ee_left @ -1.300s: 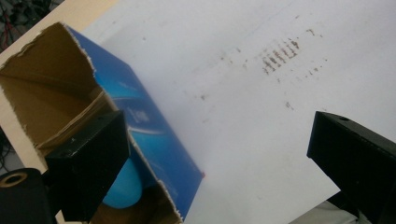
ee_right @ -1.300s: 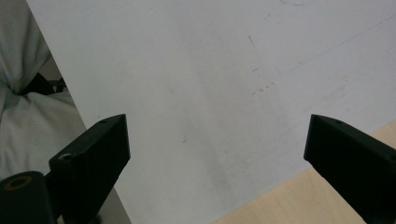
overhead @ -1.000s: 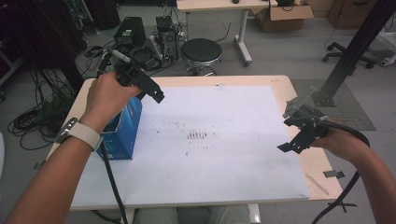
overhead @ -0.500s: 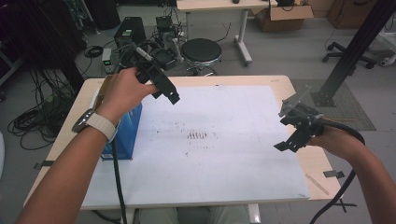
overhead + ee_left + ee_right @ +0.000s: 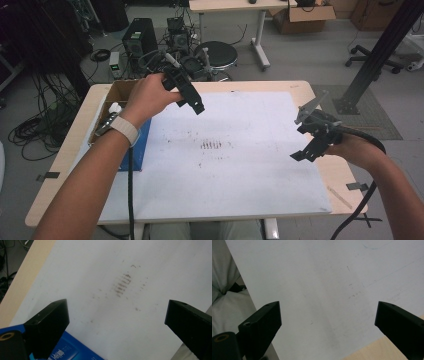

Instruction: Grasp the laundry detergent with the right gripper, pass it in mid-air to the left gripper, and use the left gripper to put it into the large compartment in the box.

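1. A person sits at the near edge of a light wooden table (image 5: 70,150) and holds a two-finger tool in each hand; a large white sheet (image 5: 240,170) covers most of the tabletop.
2. The left gripper (image 5: 196,102) is held above the table's far left part, over the white sheet, just beside an open cardboard box (image 5: 120,92) that stands at the far left corner.
3. Its black fingers (image 5: 50,320) are spread wide apart and hold nothing. In the left gripper view, bare white sheet with a patch of dark smudges (image 5: 122,283) shows between them.
4. A blue box (image 5: 137,152) lies along the table's left edge, partly hidden under the left forearm. Its blue printed face (image 5: 67,351) shows at the bottom of the left gripper view, below the gripper's fingers and apart from them.
5. The right gripper (image 5: 305,150) hovers above the table's right edge, well apart from the blue box.
6. Its fingers (image 5: 264,320) also stand wide open and empty, with plain white sheet between them and a strip of bare wood at the lower right of the right gripper view.
7. The smudges (image 5: 211,145) lie near the middle of the table, between the two grippers.
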{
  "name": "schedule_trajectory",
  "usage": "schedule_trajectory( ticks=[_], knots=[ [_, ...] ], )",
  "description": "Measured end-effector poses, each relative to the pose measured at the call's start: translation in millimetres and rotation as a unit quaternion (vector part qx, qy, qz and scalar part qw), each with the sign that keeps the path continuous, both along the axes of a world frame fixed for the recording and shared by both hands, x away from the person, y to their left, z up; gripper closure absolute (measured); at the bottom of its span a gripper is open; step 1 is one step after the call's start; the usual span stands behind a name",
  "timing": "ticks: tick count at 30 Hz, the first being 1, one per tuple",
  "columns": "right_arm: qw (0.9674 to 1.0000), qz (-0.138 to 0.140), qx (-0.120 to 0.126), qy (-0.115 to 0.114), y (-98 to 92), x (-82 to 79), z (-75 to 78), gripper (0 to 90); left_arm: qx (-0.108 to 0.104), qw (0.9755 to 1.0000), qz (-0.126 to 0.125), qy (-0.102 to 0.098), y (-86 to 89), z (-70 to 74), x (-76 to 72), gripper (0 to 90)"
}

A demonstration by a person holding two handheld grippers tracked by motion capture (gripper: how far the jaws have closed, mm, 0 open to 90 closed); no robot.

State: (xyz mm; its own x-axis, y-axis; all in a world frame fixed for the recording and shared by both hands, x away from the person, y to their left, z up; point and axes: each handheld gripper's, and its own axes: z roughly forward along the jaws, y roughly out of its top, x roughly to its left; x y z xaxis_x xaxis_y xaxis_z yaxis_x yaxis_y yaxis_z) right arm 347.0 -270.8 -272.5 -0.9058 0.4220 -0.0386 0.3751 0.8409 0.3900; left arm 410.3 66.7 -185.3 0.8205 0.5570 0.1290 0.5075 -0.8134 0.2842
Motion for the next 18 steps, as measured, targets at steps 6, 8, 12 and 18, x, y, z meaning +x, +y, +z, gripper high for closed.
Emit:
schedule_trajectory(
  ticks=[6, 8, 12, 18],
  knots=[
    [1.0, -0.001, 0.0, 0.0, 1.0, -0.3, 0.2, 6.7, 0.0, 0.9993, -0.038, 0.003, -9.8, -3.9, 1.1, 6.2],
    [1.0, 0.0, 0.0, 0.001, 1.1, -0.7, -0.2, 6.7, -0.002, 0.999, -0.045, 0.005, -12.4, -5.0, 1.9, 6.1],
    [1.0, -0.001, -0.001, 0.002, 0.8, 0.9, -1.4, 6.7, 0.003, 0.9987, -0.05, 0.007, -16.9, -7.9, 1.9, 6.2],
    [1.0, 0.0, 0.0, 0.002, 1.0, 1.9, -2.1, 6.7, 0.002, 0.9982, -0.06, 0.006, -21.0, -9.2, 2.4, 6.2]
  ],
)
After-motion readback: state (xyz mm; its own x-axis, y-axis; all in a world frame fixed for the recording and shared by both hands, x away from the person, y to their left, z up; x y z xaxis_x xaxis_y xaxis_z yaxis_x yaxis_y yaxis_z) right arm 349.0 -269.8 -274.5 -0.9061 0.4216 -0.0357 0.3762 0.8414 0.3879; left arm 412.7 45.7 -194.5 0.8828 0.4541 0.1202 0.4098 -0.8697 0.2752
